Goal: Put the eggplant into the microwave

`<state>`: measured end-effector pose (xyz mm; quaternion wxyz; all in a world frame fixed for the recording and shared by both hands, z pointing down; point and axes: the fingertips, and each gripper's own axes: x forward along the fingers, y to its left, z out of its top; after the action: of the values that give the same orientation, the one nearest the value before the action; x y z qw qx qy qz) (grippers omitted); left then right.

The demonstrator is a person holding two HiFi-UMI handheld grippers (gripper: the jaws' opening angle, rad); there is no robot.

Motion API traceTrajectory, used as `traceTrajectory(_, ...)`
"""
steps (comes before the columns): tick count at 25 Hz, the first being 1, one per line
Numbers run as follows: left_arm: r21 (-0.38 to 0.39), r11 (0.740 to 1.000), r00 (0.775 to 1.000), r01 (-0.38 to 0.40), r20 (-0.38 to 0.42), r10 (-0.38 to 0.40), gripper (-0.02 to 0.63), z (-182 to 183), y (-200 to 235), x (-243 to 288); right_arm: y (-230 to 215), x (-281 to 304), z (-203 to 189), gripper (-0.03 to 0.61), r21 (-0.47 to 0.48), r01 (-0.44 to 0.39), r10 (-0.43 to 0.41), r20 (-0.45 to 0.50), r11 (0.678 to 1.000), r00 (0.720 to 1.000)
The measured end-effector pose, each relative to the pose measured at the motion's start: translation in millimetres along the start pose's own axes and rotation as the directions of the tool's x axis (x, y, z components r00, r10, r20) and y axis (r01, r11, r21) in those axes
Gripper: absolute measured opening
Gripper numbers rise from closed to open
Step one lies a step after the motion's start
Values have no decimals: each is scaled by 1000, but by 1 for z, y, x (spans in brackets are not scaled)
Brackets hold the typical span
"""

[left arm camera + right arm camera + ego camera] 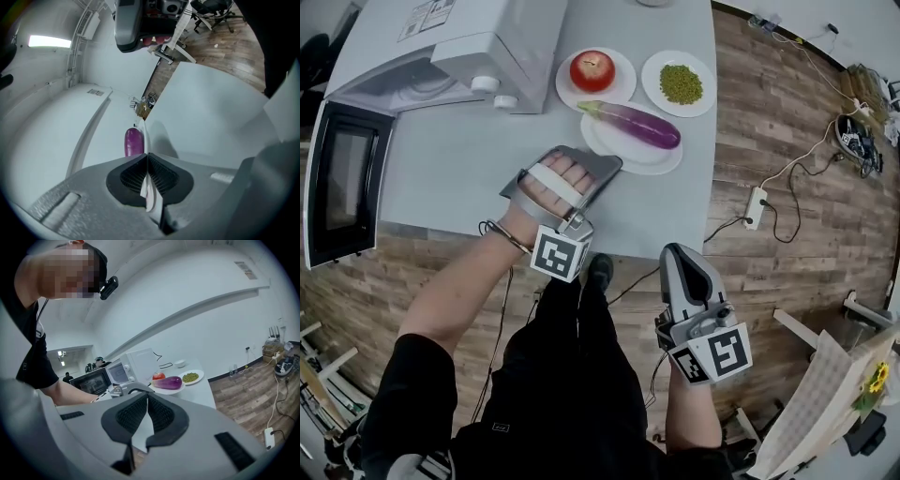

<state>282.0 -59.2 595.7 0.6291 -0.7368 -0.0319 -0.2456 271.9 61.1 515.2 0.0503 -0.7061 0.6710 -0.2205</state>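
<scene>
Pinching the plate [649, 161] by its near rim, my left gripper [147, 159] has its fingers clamped on it; the eggplant [633, 124] lies just beyond them. My right gripper [677, 253], fingers together and empty, hangs off the table [469, 178] edge. Bare tabletop reaches the open microwave [441, 56].

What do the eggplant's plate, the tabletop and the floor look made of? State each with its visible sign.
The plate under the eggplant: smooth white, thin rim; ceramic or melamine, cannot tell which. The tabletop: flat matte pale grey, no grain; likely laminate. The floor: brown planks with grain and seams; wood or wood-look laminate.
</scene>
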Motion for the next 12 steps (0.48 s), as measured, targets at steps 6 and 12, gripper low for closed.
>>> traceTrajectory(6, 17, 998, 998, -57, -35, 57, 17, -5, 30, -34, 21, 10, 23, 18, -28, -67, 67, 11, 997, 998)
traceTrajectory(12, -10, 995, 992, -95, -83, 94, 17, -12, 69, -74, 49, 15, 63, 18, -70, -129, 132, 34, 989, 991)
